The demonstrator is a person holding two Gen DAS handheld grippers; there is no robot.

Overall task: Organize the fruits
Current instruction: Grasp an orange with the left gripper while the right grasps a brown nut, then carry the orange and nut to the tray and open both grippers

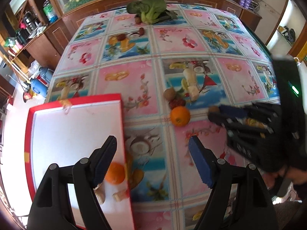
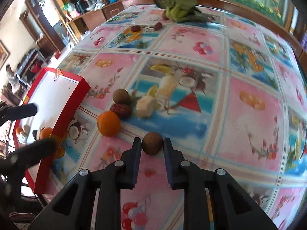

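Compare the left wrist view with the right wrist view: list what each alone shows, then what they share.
Only the left wrist view: the left gripper open from behind, and the full white floor of the red tray.

Only the right wrist view: the right gripper with its fingers closed around a brown kiwi.

Both: the orange on the table, the dates beside it, the leafy greens.

The left gripper [image 1: 152, 157] is seen with its jaws spread wide over the right edge of a red tray [image 1: 76, 134], in which an orange [image 1: 115, 173] lies. Farther right, a second orange [image 1: 180, 115] rests on the patterned tablecloth [image 1: 172, 44], near the right gripper [image 1: 214, 113], whose tips are blurred around a small brown fruit [image 1: 213, 109].
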